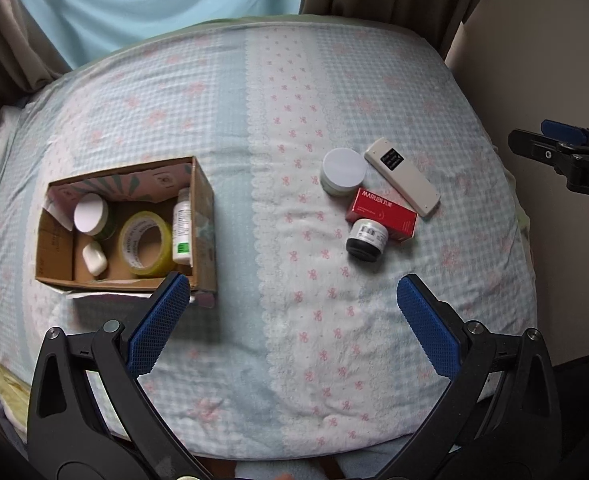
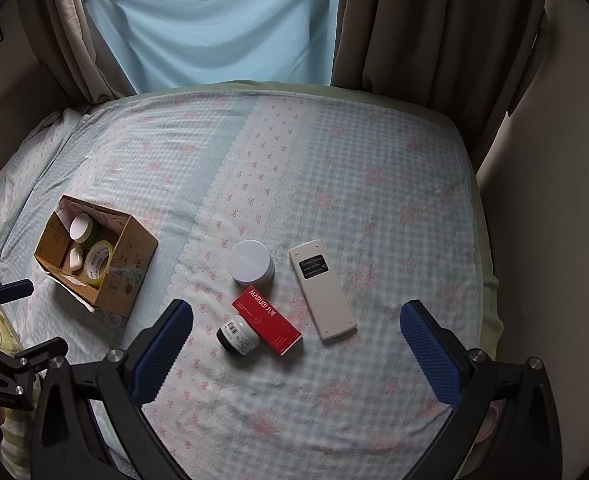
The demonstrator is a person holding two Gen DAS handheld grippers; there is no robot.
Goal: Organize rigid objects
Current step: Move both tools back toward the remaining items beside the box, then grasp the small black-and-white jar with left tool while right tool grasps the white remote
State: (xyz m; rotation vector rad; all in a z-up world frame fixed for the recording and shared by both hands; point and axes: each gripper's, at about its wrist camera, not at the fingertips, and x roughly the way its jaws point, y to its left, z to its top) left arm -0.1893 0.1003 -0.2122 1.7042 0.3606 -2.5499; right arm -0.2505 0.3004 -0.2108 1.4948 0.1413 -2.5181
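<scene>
Inside the cardboard box [image 1: 202, 216] already lie a white-lidded jar [image 1: 91, 213], tape roll [image 1: 146, 245], small white case [image 1: 94, 258] and bottle [image 1: 182, 226]. Well to the box's right on the bed [image 1: 254, 100] wait another jar [image 2: 251, 262], remote [image 2: 321, 290], red carton [image 2: 266, 320] and dark bottle [image 2: 237, 334]. Left gripper [image 1: 290, 320] and right gripper [image 2: 296, 346] are both spread wide, empty. Roughly half done.

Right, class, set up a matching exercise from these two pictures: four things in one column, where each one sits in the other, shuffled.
Things:
1. tape roll
2. remote control
3. red carton
4. black-based bottle

Places:
A. lying on the bed, farthest right of the loose items
B. inside the cardboard box
C. lying nearest the right gripper
D. between the white-lidded jar and that bottle

Pairs: 1-B, 2-A, 3-D, 4-C
</scene>
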